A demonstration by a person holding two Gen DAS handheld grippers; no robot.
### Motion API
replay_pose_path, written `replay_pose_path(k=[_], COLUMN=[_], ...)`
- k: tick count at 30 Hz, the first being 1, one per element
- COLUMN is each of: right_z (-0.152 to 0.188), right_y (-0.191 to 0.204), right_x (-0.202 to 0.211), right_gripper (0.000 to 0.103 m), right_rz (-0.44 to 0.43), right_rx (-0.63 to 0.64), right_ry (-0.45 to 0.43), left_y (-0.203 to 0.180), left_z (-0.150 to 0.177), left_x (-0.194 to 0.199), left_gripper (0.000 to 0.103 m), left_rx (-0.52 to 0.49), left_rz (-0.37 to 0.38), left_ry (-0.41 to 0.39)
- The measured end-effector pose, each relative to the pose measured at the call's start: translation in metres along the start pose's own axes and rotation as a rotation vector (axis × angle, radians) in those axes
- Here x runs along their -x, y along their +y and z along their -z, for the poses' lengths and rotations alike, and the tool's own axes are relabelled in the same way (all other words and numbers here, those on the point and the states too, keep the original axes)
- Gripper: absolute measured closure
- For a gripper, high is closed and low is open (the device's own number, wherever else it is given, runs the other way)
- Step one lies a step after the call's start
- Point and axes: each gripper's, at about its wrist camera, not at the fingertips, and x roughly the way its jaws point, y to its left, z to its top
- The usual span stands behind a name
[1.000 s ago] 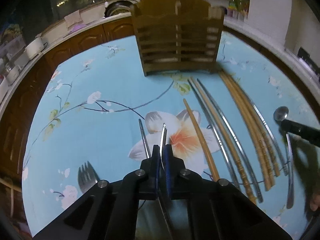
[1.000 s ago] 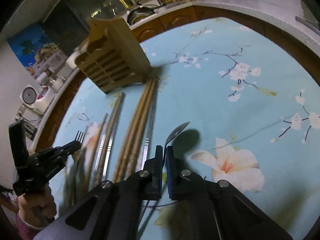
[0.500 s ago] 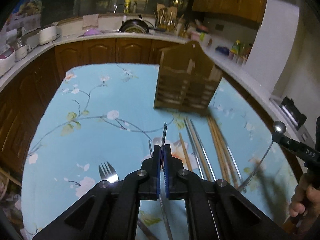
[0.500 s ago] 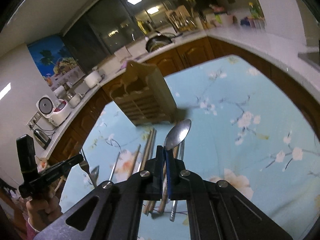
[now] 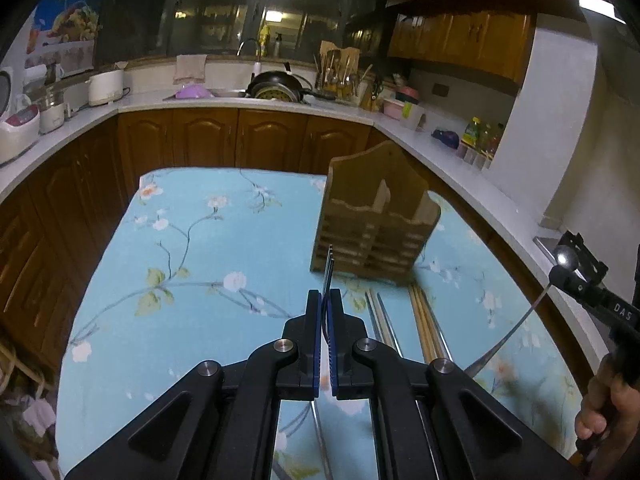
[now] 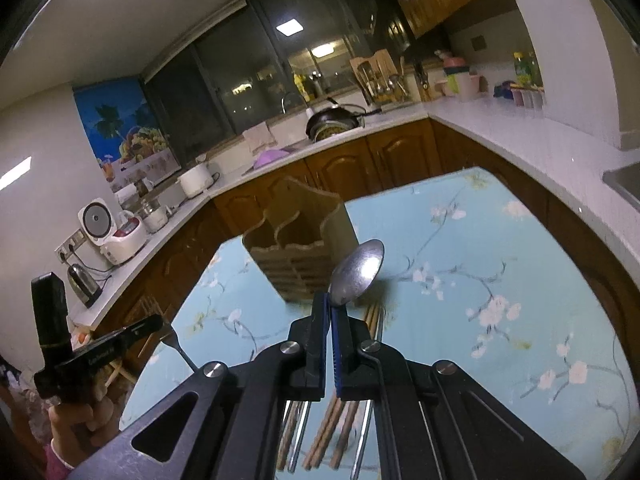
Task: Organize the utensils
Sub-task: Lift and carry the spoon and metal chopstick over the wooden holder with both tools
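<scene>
Two claws are each clamped on a single utensil and are now hanging clear above the bench, where a second ago both were down among the cutlery. The left claw (image 5: pixel 328 312) is pinching a slim steel fork (image 5: pixel 329 268) edge-on, its tines sticking out past the blue pads toward the slatted wooden utensil holder (image 5: pixel 374 220). The right claw (image 6: pixel 331 316) is gripping a shiny steel spoon (image 6: pixel 357 273) by the neck, bowl upward and tilted to the right, with the same holder just behind it in that view. Both pieces have come off the pale blue flowered bench cloth (image 5: pixel 180 248), so the pick-up seems done and the carry to the holder is probably next. Further out, pairs of steel and wooden chopsticks (image 5: pixel 404 320) are lying in rows on the cloth in front of the holder, not yet sorted. The holder's two compartments are looking empty from the right wrist view.
</scene>
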Motion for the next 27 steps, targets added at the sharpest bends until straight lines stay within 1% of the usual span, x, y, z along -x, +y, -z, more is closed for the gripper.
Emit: replay_pose_path(k=[7, 12, 16, 17, 22, 24, 27], right_z=[-0.032, -0.059, -0.086, -0.092, -0.118, -0.122, -0.121], right_y=[0.005, 0.009, 0.013, 0.014, 0.022, 0.025, 0.027], right_x=[-0.014, -0.023, -0.036, -0.04, -0.066, -0.08, -0.106], right_gripper=[0.101, 0.101, 0.101, 0.101, 0.101, 0.101, 0.101], right_rz=[0.003, 0.014, 0.022, 0.025, 0.043, 0.055, 0.066], right_rx=[0.027, 0.055, 0.073, 0.079, 0.13, 0.16, 0.191], right_ry=[-0.057, -0.116, -0.156, -0.167, -0.201, -0.202, -0.178], left_y=[-0.004, -0.012, -0.018, -0.021, -0.026, -0.028, -0.03], left_z=[-0.032, -0.061, -0.086, -0.096, -0.12, -0.125, -0.121], left_x=[-0.01, -0.021, -0.036, -0.043, -0.078, -0.099, -0.13], left_gripper=[0.102, 0.102, 0.102, 0.102, 0.102, 0.102, 0.102], left_rx=[-0.025, -0.07, -0.086, -0.093, -0.112, -0.112, -0.117], left_rz=[-0.019, -0.055, -0.067, -0.075, -0.09, -0.103, -0.122], left_ry=[-0.056, -0.125, -0.171, -0.185, -0.236, -0.253, -0.257])
